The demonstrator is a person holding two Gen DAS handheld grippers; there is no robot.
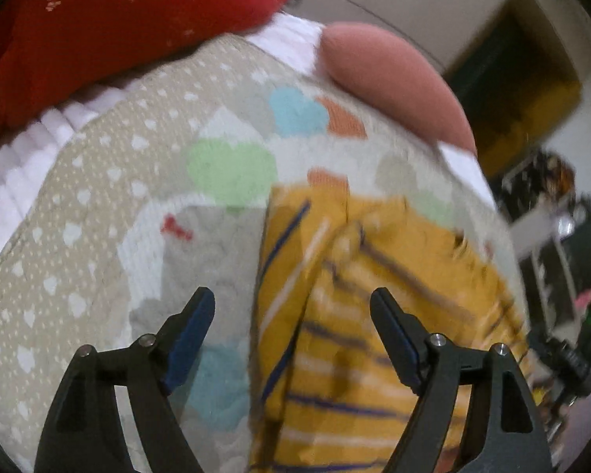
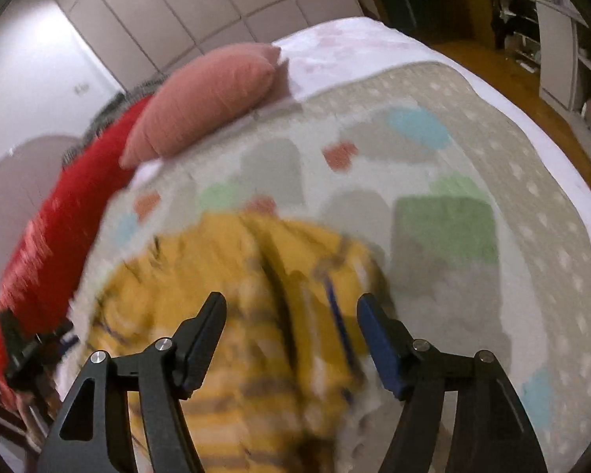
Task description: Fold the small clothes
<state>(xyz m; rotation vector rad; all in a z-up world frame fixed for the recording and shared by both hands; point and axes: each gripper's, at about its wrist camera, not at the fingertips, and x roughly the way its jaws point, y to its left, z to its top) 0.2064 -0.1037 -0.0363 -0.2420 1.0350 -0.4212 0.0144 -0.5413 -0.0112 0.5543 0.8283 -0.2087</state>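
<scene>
Both claws hang spread wide with nothing in them: left claw (image 1: 291,307), right claw (image 2: 291,311). Right under and ahead of each is the yellow striped garment (image 1: 335,315), rumpled on the patterned quilt (image 1: 98,197) covering the bed. From the left claw it sits slightly right of centre; from the right claw, slightly left, so it's between them, neither clearly nearer. Its long axis I honestly can't tell, too blurry. Farther ahead are a pink pillow (image 2: 209,94) and red cushion (image 1: 118,19), well clear of it.
</scene>
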